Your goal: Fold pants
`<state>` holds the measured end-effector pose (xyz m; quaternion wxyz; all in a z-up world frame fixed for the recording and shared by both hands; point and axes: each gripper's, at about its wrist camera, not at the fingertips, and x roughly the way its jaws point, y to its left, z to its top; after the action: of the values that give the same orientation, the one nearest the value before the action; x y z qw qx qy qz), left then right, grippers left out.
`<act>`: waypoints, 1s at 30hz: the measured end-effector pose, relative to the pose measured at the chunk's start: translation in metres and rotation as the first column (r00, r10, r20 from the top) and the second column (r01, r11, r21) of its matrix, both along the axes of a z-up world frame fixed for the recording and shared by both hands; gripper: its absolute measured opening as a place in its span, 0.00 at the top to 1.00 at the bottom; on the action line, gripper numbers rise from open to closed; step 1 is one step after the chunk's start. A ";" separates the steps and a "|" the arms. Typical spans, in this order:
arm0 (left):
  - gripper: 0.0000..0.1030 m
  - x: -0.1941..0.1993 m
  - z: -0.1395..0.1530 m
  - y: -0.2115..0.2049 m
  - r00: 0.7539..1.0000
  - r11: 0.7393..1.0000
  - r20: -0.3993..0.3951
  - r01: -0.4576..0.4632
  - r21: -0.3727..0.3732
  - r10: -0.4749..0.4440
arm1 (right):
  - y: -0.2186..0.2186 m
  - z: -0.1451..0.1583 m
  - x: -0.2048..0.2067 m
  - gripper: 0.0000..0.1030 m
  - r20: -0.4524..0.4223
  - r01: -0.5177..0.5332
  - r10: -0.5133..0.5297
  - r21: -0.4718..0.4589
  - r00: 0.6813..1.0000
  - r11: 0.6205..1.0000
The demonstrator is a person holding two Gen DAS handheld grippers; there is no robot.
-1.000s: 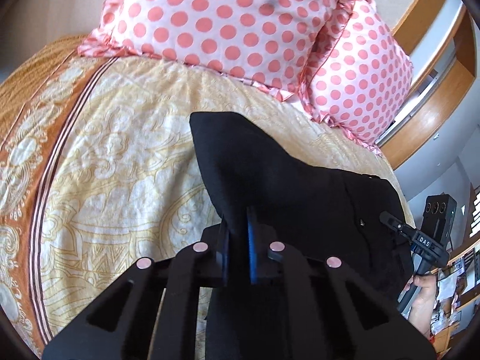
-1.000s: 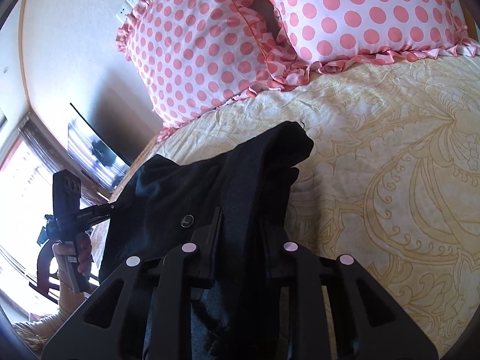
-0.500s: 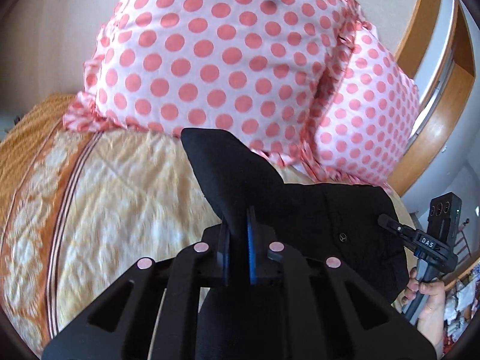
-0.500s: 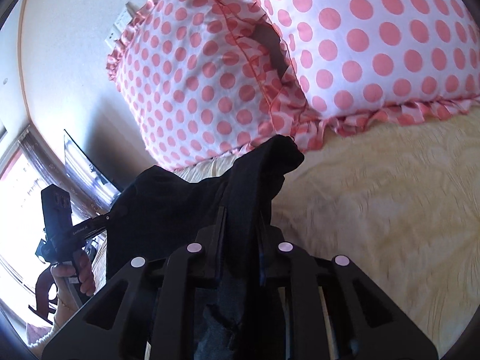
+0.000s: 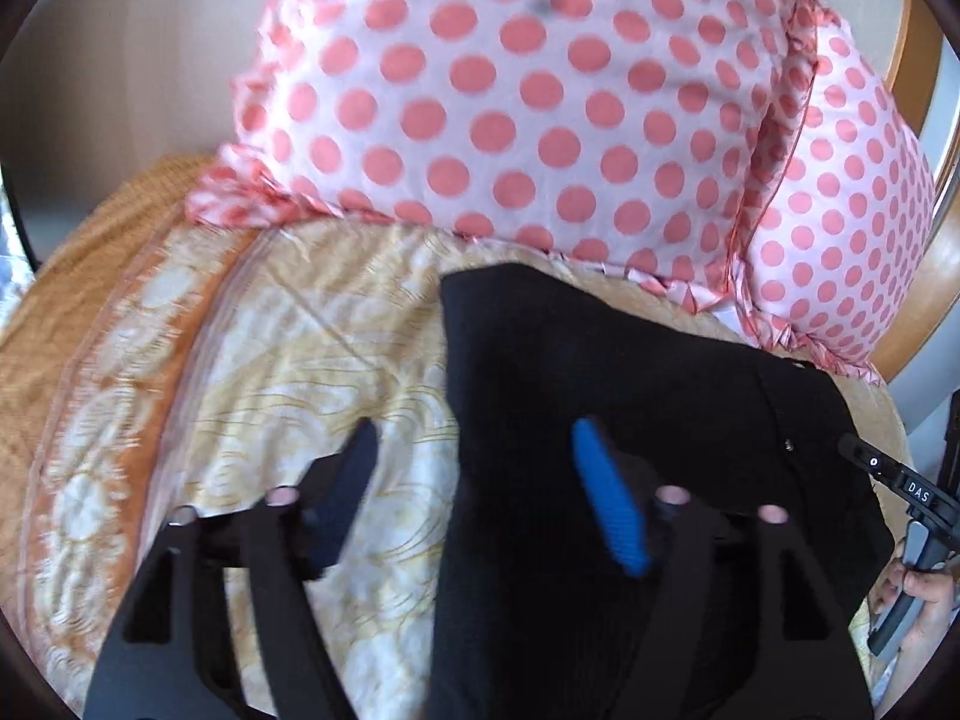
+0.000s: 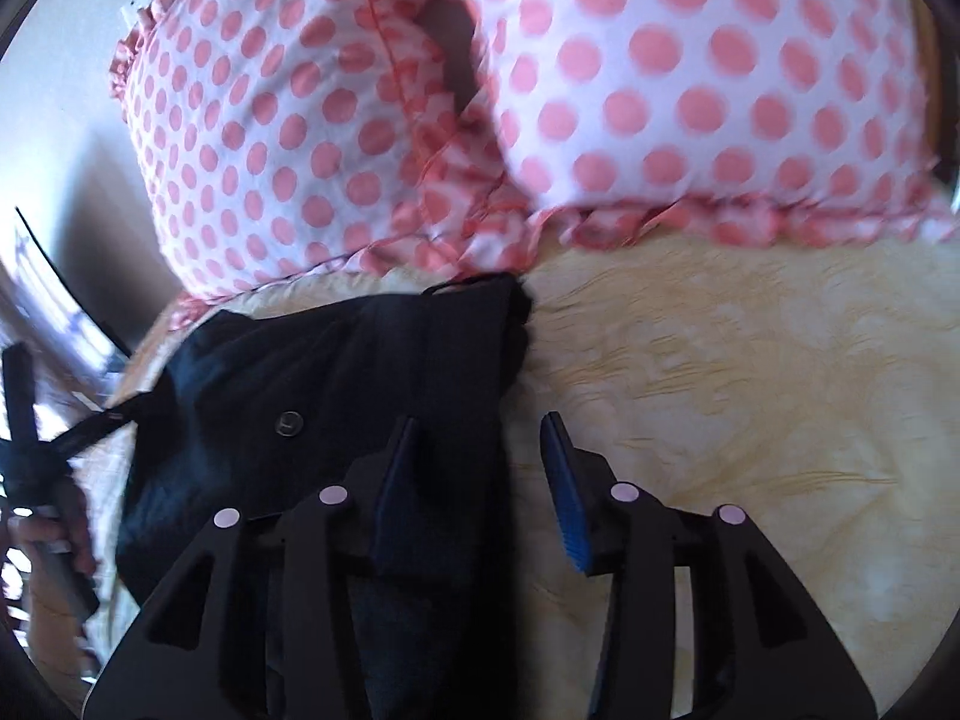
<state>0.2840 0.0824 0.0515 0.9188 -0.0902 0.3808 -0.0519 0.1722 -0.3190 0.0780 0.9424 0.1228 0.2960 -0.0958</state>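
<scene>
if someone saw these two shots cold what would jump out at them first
Probably the pink polka-dot pillows filling the top of both views, propped at the head of the bed. Next, the black pants lying on the cream and yellow bedspread just below them, dark against the pale fabric. Then the two tools in the foreground: the left tool and right tool both stand open over the pants, gripping nothing.

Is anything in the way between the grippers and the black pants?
Nothing visible is. The black pants lie on the bedspread, right at the open left gripper and open right gripper. The polka-dot pillows sit beyond them.
</scene>
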 end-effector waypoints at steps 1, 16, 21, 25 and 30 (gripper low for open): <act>0.23 -0.008 0.007 0.000 1.000 1.000 0.020 -0.003 0.006 0.003 | 0.007 0.007 -0.013 0.57 0.029 0.029 -0.027 -0.064 0.999 0.998; 0.03 -0.083 -0.040 -0.093 0.965 0.964 -0.077 0.257 0.073 -0.252 | 0.095 -0.027 -0.039 0.55 -0.127 -0.159 0.134 -0.211 0.983 0.965; 0.02 -0.100 -0.026 -0.081 0.977 0.978 -0.060 0.206 0.040 -0.204 | 0.097 -0.019 -0.069 0.36 -0.031 -0.109 0.106 -0.149 0.994 0.983; 0.02 -0.136 -0.019 -0.067 0.988 0.984 -0.029 0.154 0.089 -0.152 | 0.109 -0.022 -0.104 0.12 0.044 -0.069 0.074 -0.119 0.996 0.990; 0.02 -0.167 -0.026 -0.053 0.997 0.989 -0.012 0.077 0.127 -0.076 | 0.123 -0.047 -0.123 0.12 0.038 -0.022 0.027 -0.122 0.999 0.992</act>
<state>0.1170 0.0298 0.0259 0.9187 -0.0167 0.3896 -0.0622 0.0491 -0.1957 0.0313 0.9549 0.0633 0.2725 -0.0998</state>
